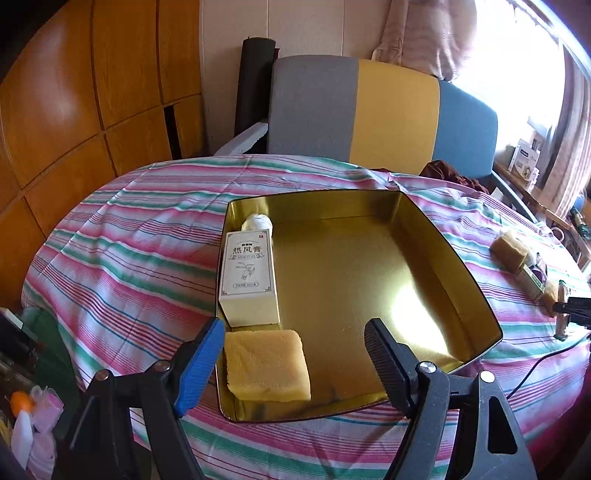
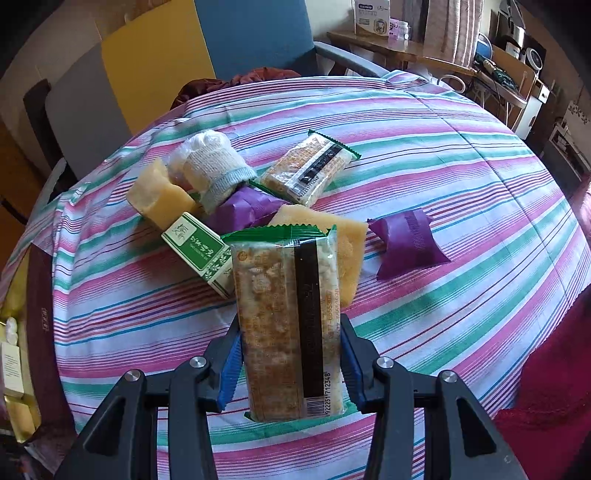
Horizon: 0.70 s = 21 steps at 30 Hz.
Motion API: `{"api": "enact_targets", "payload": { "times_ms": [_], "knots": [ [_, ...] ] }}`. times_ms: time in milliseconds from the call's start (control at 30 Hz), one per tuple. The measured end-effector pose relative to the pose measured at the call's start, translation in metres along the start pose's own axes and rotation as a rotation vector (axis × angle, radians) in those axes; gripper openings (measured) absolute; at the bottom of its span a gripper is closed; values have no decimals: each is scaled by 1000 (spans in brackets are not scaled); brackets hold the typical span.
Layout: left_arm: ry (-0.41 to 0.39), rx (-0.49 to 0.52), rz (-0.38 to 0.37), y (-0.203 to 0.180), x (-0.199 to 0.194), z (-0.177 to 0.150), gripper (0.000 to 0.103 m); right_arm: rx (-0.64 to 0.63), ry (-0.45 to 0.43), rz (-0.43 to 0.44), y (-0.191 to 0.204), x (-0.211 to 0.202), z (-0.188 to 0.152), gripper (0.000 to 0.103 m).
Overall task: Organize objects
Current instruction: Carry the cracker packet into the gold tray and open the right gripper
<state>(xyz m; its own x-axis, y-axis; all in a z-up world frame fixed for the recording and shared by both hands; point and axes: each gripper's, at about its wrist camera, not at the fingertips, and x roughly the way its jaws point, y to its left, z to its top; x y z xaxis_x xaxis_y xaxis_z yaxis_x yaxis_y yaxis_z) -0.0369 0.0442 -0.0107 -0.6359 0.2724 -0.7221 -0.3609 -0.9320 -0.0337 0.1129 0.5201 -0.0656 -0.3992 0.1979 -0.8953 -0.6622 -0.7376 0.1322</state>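
In the left wrist view a gold metal tray (image 1: 369, 280) lies on the striped cloth. It holds a white box (image 1: 249, 277), a white roll (image 1: 257, 222) behind the box, and a yellow sponge block (image 1: 266, 365) at its near left corner. My left gripper (image 1: 291, 354) is open and empty over the tray's near edge. My right gripper (image 2: 290, 362) is shut on a green-edged snack bar packet (image 2: 286, 321), held above the cloth. Beyond it lie a second snack packet (image 2: 308, 168), a green box (image 2: 199, 251), purple packets (image 2: 408, 245), yellow blocks (image 2: 159, 195) and a gauze roll (image 2: 214, 166).
A grey, yellow and blue chair (image 1: 369, 110) stands behind the table. Wooden cabinets (image 1: 74, 110) are at the left. A side table with boxes (image 2: 373, 18) stands at the far right. A cable (image 1: 546, 362) crosses the cloth's right edge.
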Motion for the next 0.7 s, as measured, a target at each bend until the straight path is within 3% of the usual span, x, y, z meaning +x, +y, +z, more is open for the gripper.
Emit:
{"api": "enact_targets", "payload": {
  "times_ms": [167,333,500,700],
  "knots": [
    [2,-6,-5,0,0,-4,79,1,-26,72,14,-23,-1,47],
    [-6,-22,-5,5,-1,-5,79,-78,-59,162,60,-53,-1,47],
    [-31,-67,13,25,-7,-5,79,-244,-85,295,143,-85,-10,47],
    [-62,-145,66,63,-16,-4,79,-475,8,432,266,-91,-38,47]
  ]
}}
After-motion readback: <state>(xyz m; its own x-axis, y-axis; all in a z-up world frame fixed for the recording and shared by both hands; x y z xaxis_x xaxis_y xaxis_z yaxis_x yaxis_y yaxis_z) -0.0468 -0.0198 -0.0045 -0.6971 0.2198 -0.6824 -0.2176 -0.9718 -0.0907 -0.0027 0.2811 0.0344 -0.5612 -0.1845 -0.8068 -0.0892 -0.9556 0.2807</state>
